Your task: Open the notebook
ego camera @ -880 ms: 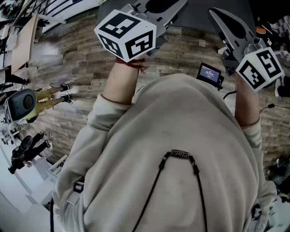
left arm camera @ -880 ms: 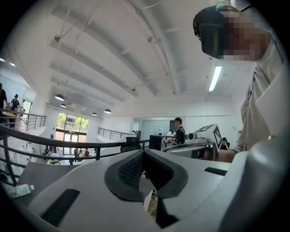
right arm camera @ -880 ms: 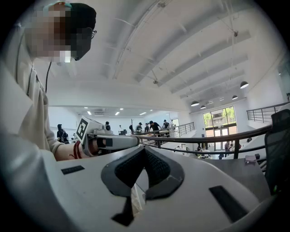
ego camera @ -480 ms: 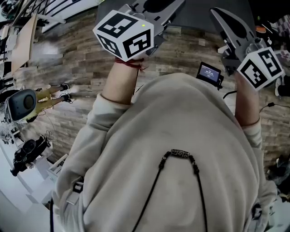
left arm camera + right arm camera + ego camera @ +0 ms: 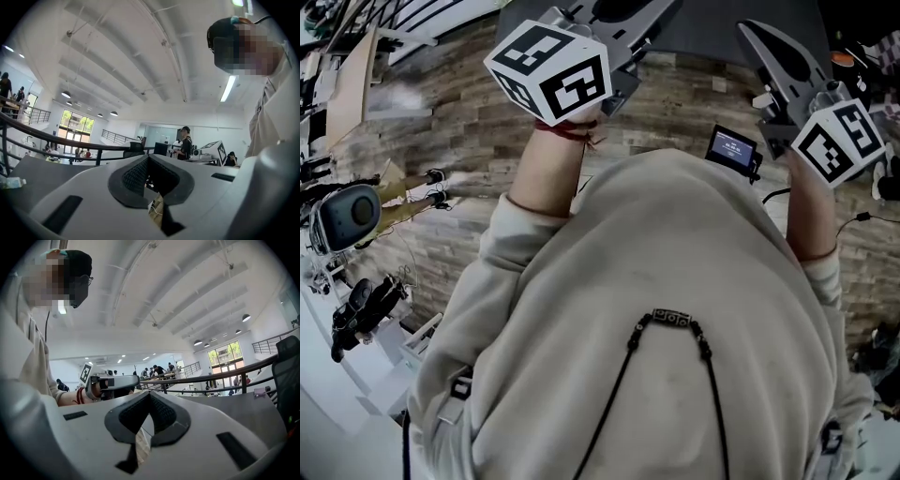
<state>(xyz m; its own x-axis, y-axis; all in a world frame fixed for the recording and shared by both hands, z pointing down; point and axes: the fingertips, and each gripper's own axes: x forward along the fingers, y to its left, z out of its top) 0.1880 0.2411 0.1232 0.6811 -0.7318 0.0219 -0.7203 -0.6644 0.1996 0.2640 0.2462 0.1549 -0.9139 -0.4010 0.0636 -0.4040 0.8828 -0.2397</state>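
No notebook shows in any view. In the head view the person's pale sweatshirt [image 5: 675, 319] fills the middle, with both arms raised in front. My left gripper [image 5: 614, 14] is held up at the top left, its marker cube [image 5: 551, 70] over the wrist. My right gripper [image 5: 769, 42] is at the top right with its cube [image 5: 839, 141]. In the left gripper view the left gripper [image 5: 149, 157] has its jaws together with nothing between them. The right gripper [image 5: 150, 394] looks the same in its own view: jaws meeting, nothing held. Both point level into the hall.
A dark grey table [image 5: 712, 28] lies beyond the grippers. A small screen device [image 5: 732, 150] stands by the right arm. Camera gear and stands [image 5: 347, 216] crowd the wood-pattern floor at the left. The right gripper view shows the left gripper [image 5: 112, 383], a railing [image 5: 225, 373] and distant people.
The left gripper's marker cube has edged slightly left and turned a little. The right gripper has kept still. Nothing was taken hold of or let go.
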